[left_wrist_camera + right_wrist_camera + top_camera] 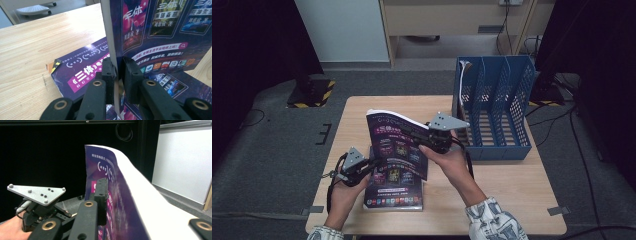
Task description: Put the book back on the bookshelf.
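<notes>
A purple booklet [396,142] with printed covers stands raised over the table, held from both sides. My left gripper [373,164] is shut on its lower left edge; in the left gripper view both jaws pinch that thin edge [119,67] below the booklet's cover [155,30]. My right gripper [414,131] is shut on the upper right part, with one jaw pressed flat on the purple cover [120,195] and the other hidden behind the white page side. A second purple booklet [394,196] lies flat on the table underneath [82,75].
A blue slotted file rack [494,107] stands at the table's back right, with something white [463,67] in its leftmost slot. Bare wooden table [512,200] lies in front of the rack. Dark curtains and cables border the floor around the table.
</notes>
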A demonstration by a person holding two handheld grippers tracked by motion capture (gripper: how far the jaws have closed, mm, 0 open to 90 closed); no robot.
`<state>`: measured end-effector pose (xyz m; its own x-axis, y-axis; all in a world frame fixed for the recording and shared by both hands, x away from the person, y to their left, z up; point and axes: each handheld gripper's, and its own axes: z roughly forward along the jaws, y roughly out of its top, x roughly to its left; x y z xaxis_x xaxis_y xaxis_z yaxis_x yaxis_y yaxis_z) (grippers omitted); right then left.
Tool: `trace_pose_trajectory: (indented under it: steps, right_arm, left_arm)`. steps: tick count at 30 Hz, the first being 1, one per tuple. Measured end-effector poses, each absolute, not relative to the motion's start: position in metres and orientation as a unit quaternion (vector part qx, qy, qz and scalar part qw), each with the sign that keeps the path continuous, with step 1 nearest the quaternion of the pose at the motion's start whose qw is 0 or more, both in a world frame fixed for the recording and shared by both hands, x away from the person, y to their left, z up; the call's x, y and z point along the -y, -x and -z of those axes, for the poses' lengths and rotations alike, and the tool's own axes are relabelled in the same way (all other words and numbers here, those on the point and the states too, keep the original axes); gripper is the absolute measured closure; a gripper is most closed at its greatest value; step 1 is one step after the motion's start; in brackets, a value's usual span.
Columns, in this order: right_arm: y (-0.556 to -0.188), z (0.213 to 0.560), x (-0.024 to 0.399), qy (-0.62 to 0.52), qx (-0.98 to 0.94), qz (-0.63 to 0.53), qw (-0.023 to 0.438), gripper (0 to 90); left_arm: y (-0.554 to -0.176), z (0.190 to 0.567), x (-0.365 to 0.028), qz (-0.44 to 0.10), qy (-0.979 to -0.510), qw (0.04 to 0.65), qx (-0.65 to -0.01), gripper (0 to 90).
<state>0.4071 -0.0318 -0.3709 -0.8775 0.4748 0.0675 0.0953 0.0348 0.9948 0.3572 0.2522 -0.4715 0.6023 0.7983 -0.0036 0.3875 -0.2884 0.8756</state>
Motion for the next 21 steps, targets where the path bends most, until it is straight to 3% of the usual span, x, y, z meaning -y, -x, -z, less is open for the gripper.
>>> trace_pose_trajectory:
  steps: [3,8,9,12,15,21]
  right_arm:
    - [-0.405,0.371,0.03,-0.2,-0.708,-0.661,0.152,81.3]
    - [-0.406,0.37,0.032,-0.211,-0.707,-0.655,0.164,82.2]
    - [-0.406,0.37,0.032,-0.21,-0.707,-0.654,0.166,82.2]
    - [-0.404,0.369,0.03,-0.204,-0.711,-0.651,0.17,82.3]
    - [-0.401,0.369,0.028,-0.203,-0.712,-0.648,0.178,82.4]
    - [-0.401,0.361,0.038,-0.209,-0.695,-0.655,0.211,82.4]
  left_arm:
    - [-0.357,0.472,-0.253,-0.224,-0.771,0.456,-0.385,79.8]
    - [-0.358,0.472,-0.252,-0.228,-0.768,0.457,-0.387,78.4]
    - [-0.359,0.474,-0.252,-0.225,-0.765,0.458,-0.392,75.9]
    - [-0.362,0.476,-0.254,-0.223,-0.749,0.465,-0.417,54.3]
    - [-0.363,0.477,-0.257,-0.232,-0.737,0.465,-0.432,38.8]
    - [-0.367,0.482,-0.269,-0.237,-0.727,0.45,-0.461,29.3]
